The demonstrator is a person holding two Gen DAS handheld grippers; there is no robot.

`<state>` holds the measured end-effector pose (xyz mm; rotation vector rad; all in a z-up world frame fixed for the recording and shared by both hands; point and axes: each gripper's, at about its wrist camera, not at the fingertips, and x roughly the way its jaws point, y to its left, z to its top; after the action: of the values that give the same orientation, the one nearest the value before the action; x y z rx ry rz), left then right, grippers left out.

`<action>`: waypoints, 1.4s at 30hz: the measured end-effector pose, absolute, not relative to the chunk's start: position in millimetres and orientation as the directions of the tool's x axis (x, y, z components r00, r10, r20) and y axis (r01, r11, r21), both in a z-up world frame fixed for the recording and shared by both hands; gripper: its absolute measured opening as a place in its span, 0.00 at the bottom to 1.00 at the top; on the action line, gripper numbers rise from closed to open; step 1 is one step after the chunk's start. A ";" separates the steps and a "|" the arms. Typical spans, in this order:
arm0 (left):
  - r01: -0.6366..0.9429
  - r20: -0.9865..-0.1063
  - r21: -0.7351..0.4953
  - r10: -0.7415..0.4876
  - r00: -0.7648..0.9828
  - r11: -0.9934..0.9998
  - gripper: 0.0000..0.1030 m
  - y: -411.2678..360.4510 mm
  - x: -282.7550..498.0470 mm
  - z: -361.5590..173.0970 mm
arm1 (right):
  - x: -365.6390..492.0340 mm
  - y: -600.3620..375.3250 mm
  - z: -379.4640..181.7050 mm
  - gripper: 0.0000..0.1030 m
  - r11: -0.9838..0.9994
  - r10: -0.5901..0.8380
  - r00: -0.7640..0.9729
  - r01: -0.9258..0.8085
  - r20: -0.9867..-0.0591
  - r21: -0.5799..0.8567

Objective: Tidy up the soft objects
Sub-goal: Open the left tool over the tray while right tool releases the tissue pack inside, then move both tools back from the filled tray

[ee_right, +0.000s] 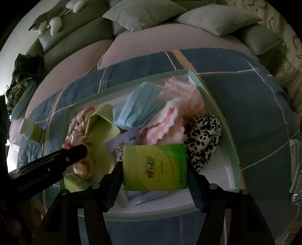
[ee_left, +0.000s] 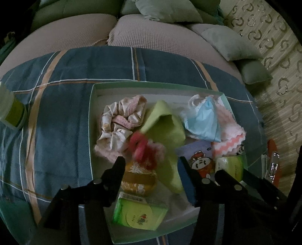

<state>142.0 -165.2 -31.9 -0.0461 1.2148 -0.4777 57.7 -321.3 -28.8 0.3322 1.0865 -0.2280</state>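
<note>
A shallow green-rimmed box lies on a blue plaid cloth. In it are a floral scrunchie, a lime cloth, a blue face mask, a pink-and-white towel and a green tissue pack. My left gripper is open above the box; a blurred red-pink soft object and a yellow roll sit between its fingers. My right gripper is shut on a green tissue pack held over the box. A leopard scrunchie lies to its right.
A green-labelled bottle lies on the cloth left of the box. An orange packet lies to the right. Sofa cushions are behind. The left gripper's finger reaches in from the left in the right wrist view.
</note>
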 end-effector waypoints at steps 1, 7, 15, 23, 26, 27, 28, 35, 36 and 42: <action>0.330 -0.888 -0.286 -0.378 0.263 0.900 0.57 -165.0 141.4 -31.0 | 57.5 -321.6 -28.6 0.66 0.927 -0.021 0.450 0.344 -0.893 0.152; 0.324 -0.877 -0.294 -0.389 0.283 0.899 0.58 -157.3 139.3 -20.1 | 57.2 -318.6 -24.1 0.66 0.931 -0.022 0.461 0.332 -0.887 0.149; 0.255 -0.880 -0.247 -0.327 0.346 0.935 0.58 -129.8 144.2 -15.4 | 61.0 -309.0 -22.1 0.67 0.942 -0.014 0.470 0.301 -0.883 0.146; 0.154 -0.885 -0.167 -0.217 0.412 0.974 0.83 -92.9 154.2 -19.1 | 65.1 -295.0 -18.7 0.86 0.960 -0.010 0.485 0.250 -0.875 0.127; 0.131 -0.890 -0.154 -0.195 0.411 0.979 0.84 -84.9 157.3 -24.1 | 65.7 -292.6 -18.6 0.95 0.963 -0.011 0.485 0.241 -0.874 0.121; 0.125 -0.893 -0.151 -0.189 0.409 0.981 0.84 -83.0 158.1 -25.8 | 65.7 -292.1 -18.9 0.99 0.964 -0.011 0.485 0.238 -0.874 0.120; 0.121 -0.894 -0.151 -0.188 0.408 0.981 0.84 -82.3 158.9 -27.1 | 65.9 -291.1 -18.9 0.99 0.965 -0.011 0.486 0.234 -0.874 0.118; 0.106 -0.889 -0.131 -0.164 0.428 0.986 0.92 -80.5 159.9 -29.3 | 66.8 -287.8 -18.5 1.00 0.965 0.007 0.498 0.224 -0.867 0.137; 0.104 -0.887 -0.122 -0.155 0.435 0.987 0.92 -79.9 157.9 -28.6 | 66.7 -287.8 -18.0 1.00 0.964 0.012 0.501 0.223 -0.865 0.143; 0.076 -0.877 -0.089 -0.115 0.466 0.993 0.98 -75.8 160.3 -29.0 | 67.2 -288.9 -18.9 1.00 0.960 0.025 0.503 0.228 -0.864 0.161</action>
<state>160.3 -75.8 -29.0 -0.0392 1.0801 -0.1173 67.2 -288.9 -18.9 0.2689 1.0399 -0.1242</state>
